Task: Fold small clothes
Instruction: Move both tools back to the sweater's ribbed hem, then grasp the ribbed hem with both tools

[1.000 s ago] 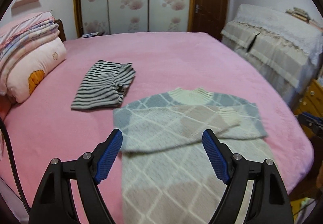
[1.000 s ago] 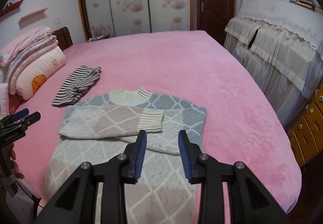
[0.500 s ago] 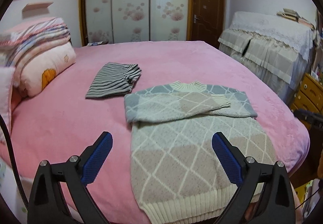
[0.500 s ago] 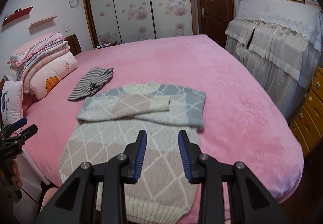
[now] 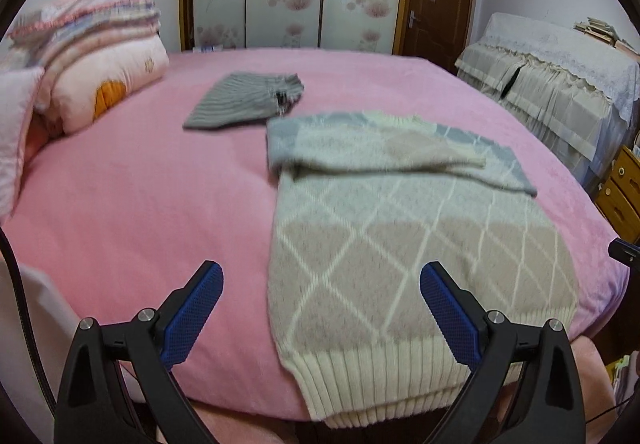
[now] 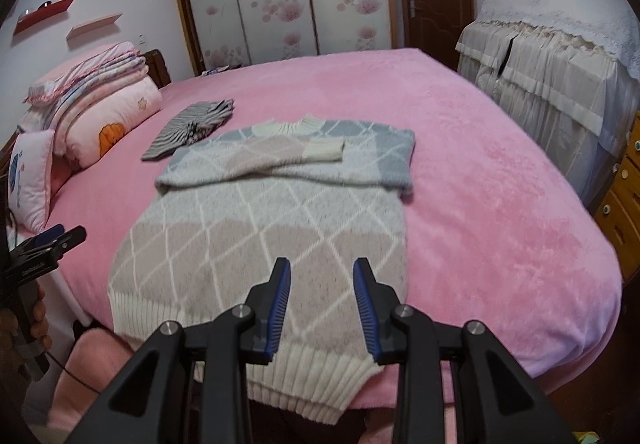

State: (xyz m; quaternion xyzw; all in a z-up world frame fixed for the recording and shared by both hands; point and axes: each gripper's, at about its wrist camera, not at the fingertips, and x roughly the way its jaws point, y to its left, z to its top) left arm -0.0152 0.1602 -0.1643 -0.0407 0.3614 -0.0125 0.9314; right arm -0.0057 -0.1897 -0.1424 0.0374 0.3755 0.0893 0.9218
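Sweater (image 6: 260, 228) flat on bed; left claw (image 5: 320, 276) wide, right claw (image 6: 322, 276) narrow, both hovering empty.

sweater (image 6: 256, 232) ahead of the right gripper (image 6: 322, 304), beige, pale grey and blue-grey diamonds with white lattice lines, cream ribbed hem and collar, striped garment (image 6: 188, 128) beyond it, grey and white, pink bedspread (image 6: 500, 212), blue finger pads (image 5: 192, 314), black gripper frames

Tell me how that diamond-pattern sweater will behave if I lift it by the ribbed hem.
The sweater looks like soft, thick knit, so it will probably sag and drape rather than hold shape. Its folded sleeves lie loose on top and may slide off. The hem overhangs the bed edge, so gripping it should be easy.
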